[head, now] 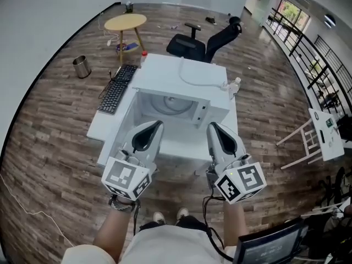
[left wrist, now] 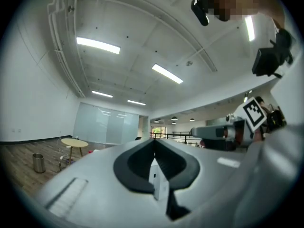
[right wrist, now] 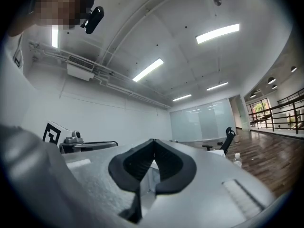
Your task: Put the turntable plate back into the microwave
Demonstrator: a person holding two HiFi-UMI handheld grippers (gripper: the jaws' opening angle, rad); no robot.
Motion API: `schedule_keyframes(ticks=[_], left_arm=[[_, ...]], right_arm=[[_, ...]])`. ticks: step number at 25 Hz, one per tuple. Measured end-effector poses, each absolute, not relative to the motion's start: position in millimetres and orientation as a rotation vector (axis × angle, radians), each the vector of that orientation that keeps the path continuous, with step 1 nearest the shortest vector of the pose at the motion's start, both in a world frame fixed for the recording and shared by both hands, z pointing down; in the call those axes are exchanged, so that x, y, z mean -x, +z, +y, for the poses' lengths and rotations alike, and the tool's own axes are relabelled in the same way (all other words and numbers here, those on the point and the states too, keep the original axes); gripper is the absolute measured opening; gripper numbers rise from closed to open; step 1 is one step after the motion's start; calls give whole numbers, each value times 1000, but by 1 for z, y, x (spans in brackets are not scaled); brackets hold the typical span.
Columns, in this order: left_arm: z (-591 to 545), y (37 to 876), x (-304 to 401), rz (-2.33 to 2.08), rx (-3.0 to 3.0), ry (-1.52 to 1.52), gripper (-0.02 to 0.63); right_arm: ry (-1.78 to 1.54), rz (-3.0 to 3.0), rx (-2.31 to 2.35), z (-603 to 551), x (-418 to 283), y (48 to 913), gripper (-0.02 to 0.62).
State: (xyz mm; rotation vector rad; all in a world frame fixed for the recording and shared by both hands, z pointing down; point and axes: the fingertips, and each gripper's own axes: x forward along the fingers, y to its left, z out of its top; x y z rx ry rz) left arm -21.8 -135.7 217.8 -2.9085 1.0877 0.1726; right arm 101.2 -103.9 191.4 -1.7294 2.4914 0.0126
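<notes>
A white microwave (head: 190, 78) stands on a white table (head: 107, 126) with its front open toward me. A pale round turntable plate (head: 171, 104) lies inside the cavity. My left gripper (head: 159, 125) and right gripper (head: 211, 126) are held side by side, raised in front of the opening and apart from it. Both are shut with nothing between the jaws. In the left gripper view the left gripper (left wrist: 153, 142) points level across the room; the right gripper view shows the right gripper (right wrist: 153, 142) the same way.
A black keyboard (head: 115, 89) lies on the table's left part and a small bottle (head: 236, 84) stands at its right. Behind are a black office chair (head: 206, 40), a round wooden table (head: 125, 22) and a metal bin (head: 81, 66). A white easel (head: 311, 139) stands at the right.
</notes>
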Motion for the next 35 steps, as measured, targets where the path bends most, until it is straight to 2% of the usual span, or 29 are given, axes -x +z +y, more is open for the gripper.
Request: schedule_keyframes(ticks=[19, 35], left_arm=[[-111, 182, 22, 1153, 2724, 110, 6], [-105, 188, 22, 1122, 2750, 98, 6]], right_arm=[[144, 2487, 1696, -79, -140, 145, 2], [145, 2481, 1743, -80, -130, 151, 2]])
